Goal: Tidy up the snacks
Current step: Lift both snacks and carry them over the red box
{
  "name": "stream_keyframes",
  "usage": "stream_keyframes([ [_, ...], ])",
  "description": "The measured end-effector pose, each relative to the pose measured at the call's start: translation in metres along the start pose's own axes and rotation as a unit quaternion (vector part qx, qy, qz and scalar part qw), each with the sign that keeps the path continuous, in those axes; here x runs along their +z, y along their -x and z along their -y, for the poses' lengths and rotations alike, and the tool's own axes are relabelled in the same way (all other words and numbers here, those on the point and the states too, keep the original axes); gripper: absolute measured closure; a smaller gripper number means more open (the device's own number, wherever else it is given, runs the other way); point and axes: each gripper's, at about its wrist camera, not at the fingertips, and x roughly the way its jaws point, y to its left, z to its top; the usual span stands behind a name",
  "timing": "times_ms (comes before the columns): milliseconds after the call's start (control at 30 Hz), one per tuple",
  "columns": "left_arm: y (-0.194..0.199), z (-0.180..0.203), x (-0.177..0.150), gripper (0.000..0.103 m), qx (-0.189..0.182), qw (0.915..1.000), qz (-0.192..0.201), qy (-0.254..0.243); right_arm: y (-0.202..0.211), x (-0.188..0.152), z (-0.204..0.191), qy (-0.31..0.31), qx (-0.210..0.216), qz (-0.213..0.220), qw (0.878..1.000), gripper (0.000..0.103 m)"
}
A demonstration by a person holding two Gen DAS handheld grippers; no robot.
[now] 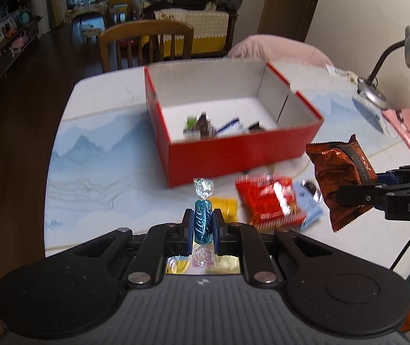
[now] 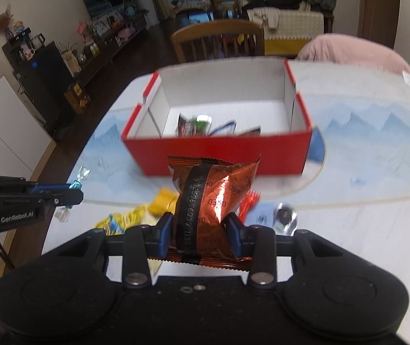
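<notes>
Blue-padded left gripper (image 1: pixel 202 230) clenched on blue twist-wrapped candy (image 1: pixel 203 224), upright. Right gripper (image 2: pixel 200 230) clamped on copper Oreo packet (image 2: pixel 213 204), lifted off table (image 1: pixel 90 149). Red box (image 1: pixel 233 149) beyond, mid-table, wrappers inside. Red packet (image 1: pixel 268 201), yellow sweet (image 1: pixel 227 207) loose near front edge.

Box (image 1: pixel 242 149) on the table (image 1: pixel 95 143), open top, a few wrapped snacks (image 1: pixel 205 126) inside toward its near wall. Loose packets (image 1: pixel 271 201) on the table just before the box. Left gripper (image 1: pixel 202 230) nearer than those, candy (image 1: pixel 202 221) upright between its fingers. Right gripper (image 2: pixel 202 230) to its right, Oreo packet (image 2: pixel 213 207) pinched, held above the loose packets. Chair (image 1: pixel 147 43) behind the table; lamp (image 1: pixel 391 66) at far right
</notes>
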Motion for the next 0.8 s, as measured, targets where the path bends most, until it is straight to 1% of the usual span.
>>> stream_keyframes([
  [167, 0.001, 0.011, 0.028, 0.091, 0.003, 0.9999, 0.017, -0.001, 0.000, 0.027, 0.009, 0.002, -0.004, 0.021, 1.000, 0.064],
  [367, -0.009, 0.020, 0.061, 0.091, 0.013, 0.9995, 0.027, -0.002, -0.011, 0.058, 0.023, 0.004, -0.008, 0.033, 0.999, 0.064],
  [533, -0.028, 0.024, 0.085, 0.091, 0.029, 0.9993, 0.024, -0.007, -0.025, 0.079, 0.032, 0.011, -0.011, 0.035, 0.999, 0.064],
  [800, -0.065, 0.024, 0.114, 0.091, 0.038, 0.9993, -0.005, -0.002, -0.052, 0.107, 0.052, 0.018, -0.017, 0.024, 0.999, 0.064],
])
